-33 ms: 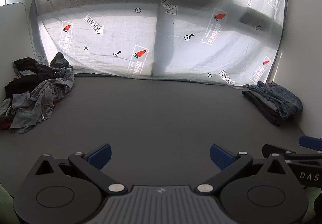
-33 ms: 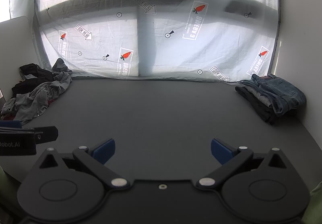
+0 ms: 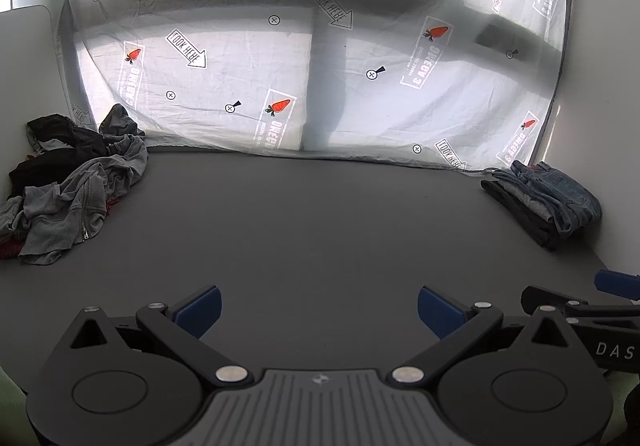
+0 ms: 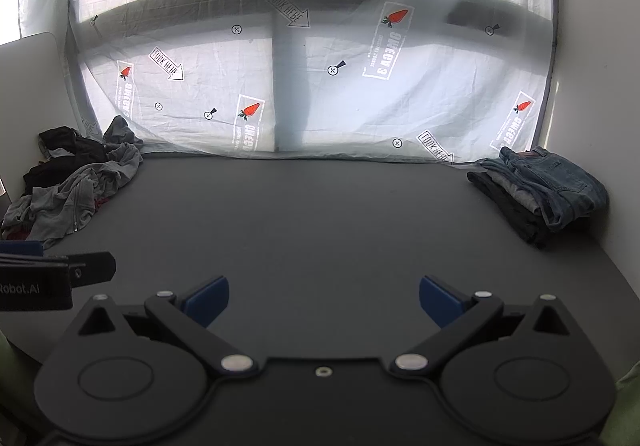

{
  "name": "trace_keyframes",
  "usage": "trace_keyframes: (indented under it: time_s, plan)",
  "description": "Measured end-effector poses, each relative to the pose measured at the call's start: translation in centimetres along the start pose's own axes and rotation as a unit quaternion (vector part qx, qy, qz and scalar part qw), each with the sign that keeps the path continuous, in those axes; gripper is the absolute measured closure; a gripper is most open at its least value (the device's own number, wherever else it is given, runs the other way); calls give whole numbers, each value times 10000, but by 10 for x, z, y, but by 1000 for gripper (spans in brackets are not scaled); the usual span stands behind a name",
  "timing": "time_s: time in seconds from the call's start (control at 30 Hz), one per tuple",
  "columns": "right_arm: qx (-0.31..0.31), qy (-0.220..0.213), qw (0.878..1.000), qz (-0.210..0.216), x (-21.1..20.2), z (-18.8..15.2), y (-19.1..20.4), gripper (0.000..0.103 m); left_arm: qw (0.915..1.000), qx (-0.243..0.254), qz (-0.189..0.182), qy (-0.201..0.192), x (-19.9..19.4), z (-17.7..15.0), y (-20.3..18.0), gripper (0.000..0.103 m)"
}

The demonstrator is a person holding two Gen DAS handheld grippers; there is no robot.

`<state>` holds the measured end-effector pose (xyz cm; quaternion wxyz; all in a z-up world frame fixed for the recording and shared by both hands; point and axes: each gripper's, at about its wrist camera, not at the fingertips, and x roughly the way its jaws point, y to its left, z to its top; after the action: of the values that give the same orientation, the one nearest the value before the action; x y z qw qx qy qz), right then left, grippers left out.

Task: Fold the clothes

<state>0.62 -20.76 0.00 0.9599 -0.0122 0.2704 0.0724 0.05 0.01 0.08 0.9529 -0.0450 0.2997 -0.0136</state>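
A crumpled pile of clothes (image 3: pixel 76 197) (image 4: pixel 76 193), with a grey zip hoodie on top of dark and red pieces, lies at the far left of the dark grey table (image 3: pixel 320 226). At the far right sits a folded stack (image 3: pixel 548 201) (image 4: pixel 548 189) with blue jeans on top. My left gripper (image 3: pixel 319 306) hovers open over the near middle of the table, nothing between its blue pads. My right gripper (image 4: pixel 323 298) is also open and holds nothing. Both are far from either heap. Each gripper shows at the edge of the other's view.
A white printed sheet (image 3: pixel 320 85) hangs behind the table as a backdrop. A white wall (image 3: pixel 600 85) borders the right side and a pale grey panel (image 3: pixel 24 65) stands at the far left. Bare table (image 4: pixel 320 213) lies between the two heaps.
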Motion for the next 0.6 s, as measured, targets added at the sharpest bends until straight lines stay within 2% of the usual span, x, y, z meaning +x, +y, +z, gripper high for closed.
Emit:
trace_keyframes:
  time_s: [0.6]
  plan:
    - [46, 10, 10000, 22, 3, -4, -1, 0, 10000, 0, -2, 1, 4, -11, 2, 0]
